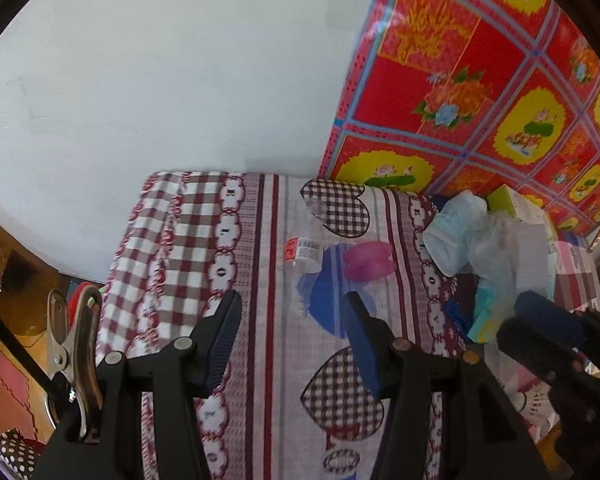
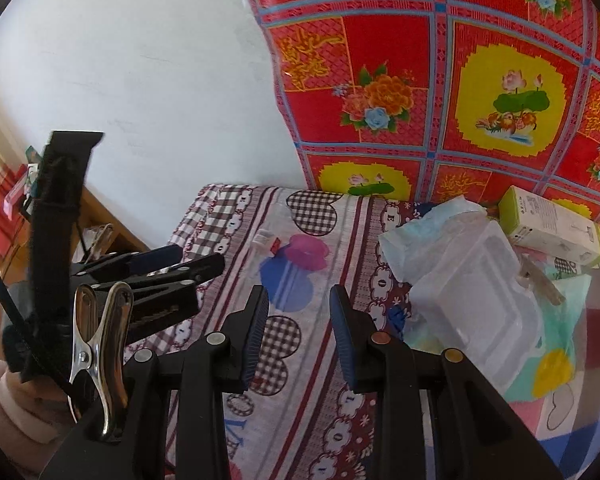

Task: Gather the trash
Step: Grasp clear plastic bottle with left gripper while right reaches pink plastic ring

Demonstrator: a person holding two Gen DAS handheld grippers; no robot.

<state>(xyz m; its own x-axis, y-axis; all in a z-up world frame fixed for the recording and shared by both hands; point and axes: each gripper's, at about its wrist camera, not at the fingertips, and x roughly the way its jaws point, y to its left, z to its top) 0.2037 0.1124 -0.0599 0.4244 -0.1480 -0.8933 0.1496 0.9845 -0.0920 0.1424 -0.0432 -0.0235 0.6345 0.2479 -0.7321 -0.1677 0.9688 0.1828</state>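
Covering the whole work surface, a patterned bedsheet (image 1: pixel 268 280) was taken as the landmark. A red floral mat (image 1: pixel 480 80) was propped at its far edge. Near its right side, a heap of trash was noted: a clear plastic container (image 2: pixel 476 300), a crumpled white bag (image 1: pixel 452 236) and a green carton (image 2: pixel 548 220). Near its middle, a crushed plastic bottle (image 1: pixel 306 246) was seen lying flat. No item was observed collected; all appeared left to gather. The left gripper (image 1: pixel 292 340) was held moderately wide and empty above the sheet; the right gripper (image 2: pixel 298 332) was narrower, also empty.
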